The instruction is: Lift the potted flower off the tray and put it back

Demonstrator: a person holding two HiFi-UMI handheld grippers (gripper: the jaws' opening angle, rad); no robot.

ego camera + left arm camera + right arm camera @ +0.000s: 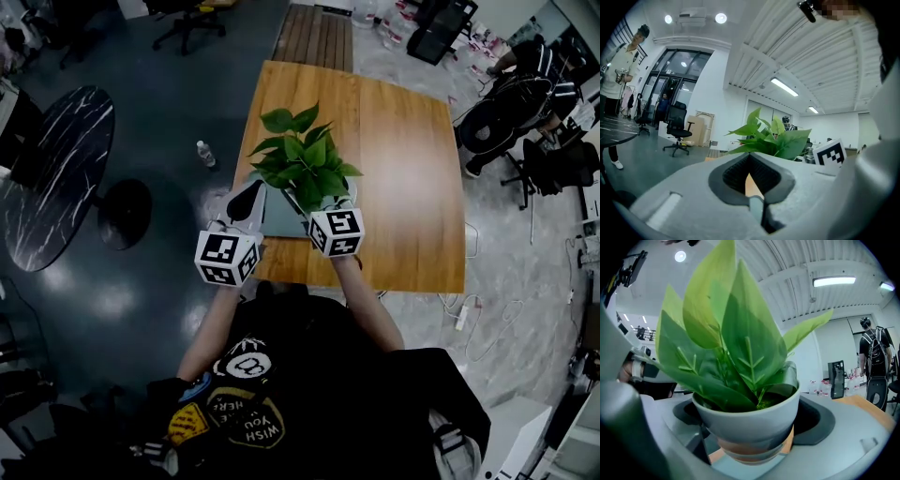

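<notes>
The potted flower (pixel 305 159), broad green leaves in a pale grey pot (pixel 750 420), stands over a flat grey tray (pixel 281 217) at the near edge of a wooden table (pixel 403 169). My right gripper (pixel 323 204) has one jaw on each side of the pot and is shut on it; the pot's base sits just over the tray (pixel 740 467), and I cannot tell whether they touch. My left gripper (pixel 251 192) is at the tray's left edge with its jaws closed on the thin tray rim (pixel 755 206). In the left gripper view the leaves (pixel 771 140) rise behind the jaws.
A water bottle (pixel 204 153) stands on the floor left of the table, near a round black marble table (pixel 56 169). Office chairs (pixel 544 122) and a power strip (pixel 461 317) are on the right. A slatted bench (pixel 314 37) adjoins the table's far end. A person (pixel 623 61) stands at left.
</notes>
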